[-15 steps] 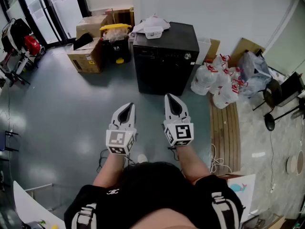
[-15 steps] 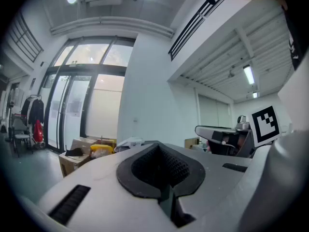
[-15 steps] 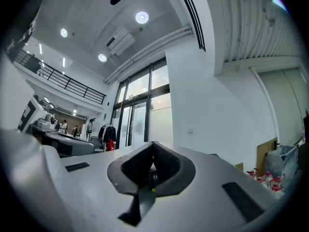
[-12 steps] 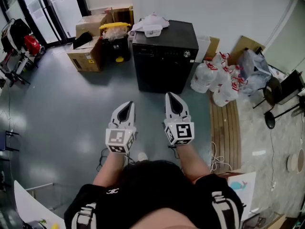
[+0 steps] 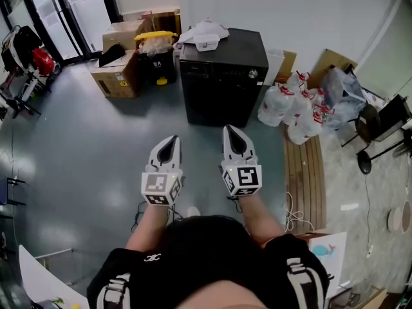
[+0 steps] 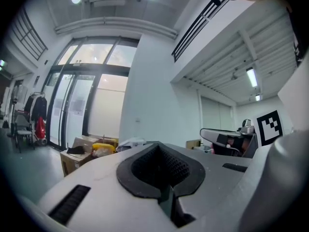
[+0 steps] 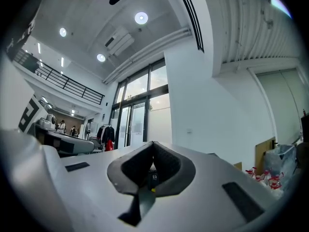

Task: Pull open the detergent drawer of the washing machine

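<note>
The black washing machine (image 5: 222, 76) stands against the far wall in the head view, its front facing me. Its control strip (image 5: 219, 73) runs along the top front edge, and nothing sticks out from it. My left gripper (image 5: 171, 140) and right gripper (image 5: 234, 132) hover side by side over the grey floor, well short of the machine, pointing toward it. Both are shut with nothing between the jaws. In the left gripper view the joined jaws of the left gripper (image 6: 166, 197) hide the machine. The right gripper (image 7: 148, 180) fills the bottom of its own view the same way.
Cardboard boxes (image 5: 119, 69) and a yellow-lidded bin (image 5: 156, 50) stand left of the machine. White filled bags (image 5: 293, 108) and a wooden slatted board (image 5: 304, 172) lie to its right. A white bundle (image 5: 205, 34) rests on top. Cables (image 5: 293, 217) trail on the floor.
</note>
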Demonstrator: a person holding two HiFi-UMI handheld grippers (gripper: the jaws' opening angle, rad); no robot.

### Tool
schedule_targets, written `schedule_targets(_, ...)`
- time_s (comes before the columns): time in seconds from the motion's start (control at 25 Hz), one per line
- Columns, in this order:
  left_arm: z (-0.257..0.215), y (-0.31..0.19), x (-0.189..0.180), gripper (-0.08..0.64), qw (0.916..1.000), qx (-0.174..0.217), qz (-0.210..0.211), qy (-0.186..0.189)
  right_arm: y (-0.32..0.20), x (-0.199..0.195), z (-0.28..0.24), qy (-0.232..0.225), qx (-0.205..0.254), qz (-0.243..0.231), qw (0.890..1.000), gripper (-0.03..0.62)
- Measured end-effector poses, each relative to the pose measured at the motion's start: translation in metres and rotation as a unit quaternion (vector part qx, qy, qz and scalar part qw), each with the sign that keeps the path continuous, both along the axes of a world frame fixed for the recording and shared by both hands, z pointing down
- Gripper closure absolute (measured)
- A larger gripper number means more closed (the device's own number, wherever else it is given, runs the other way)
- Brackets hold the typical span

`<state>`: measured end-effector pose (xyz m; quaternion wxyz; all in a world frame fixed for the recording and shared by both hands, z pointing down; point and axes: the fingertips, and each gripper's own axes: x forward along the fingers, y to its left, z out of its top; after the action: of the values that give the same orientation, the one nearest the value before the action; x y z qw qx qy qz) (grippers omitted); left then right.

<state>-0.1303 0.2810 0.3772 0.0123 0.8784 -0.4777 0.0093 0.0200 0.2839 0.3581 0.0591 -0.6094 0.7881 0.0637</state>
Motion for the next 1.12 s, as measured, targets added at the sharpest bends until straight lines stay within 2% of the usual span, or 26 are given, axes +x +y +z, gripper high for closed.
schedule_targets(0.64,0.004,-0.058,-0.039,0.568,0.9995,0.004,0.029,0.01,-0.045,-0.043,0.007,0.002,0.001,0.015,1.0,0.591)
schedule_targets(1.12,0.004,-0.084,-0.059,0.568,0.9994,0.013,0.028,0.015,-0.073,-0.055,0.005,0.01,0.007,0.02,1.0,0.591)
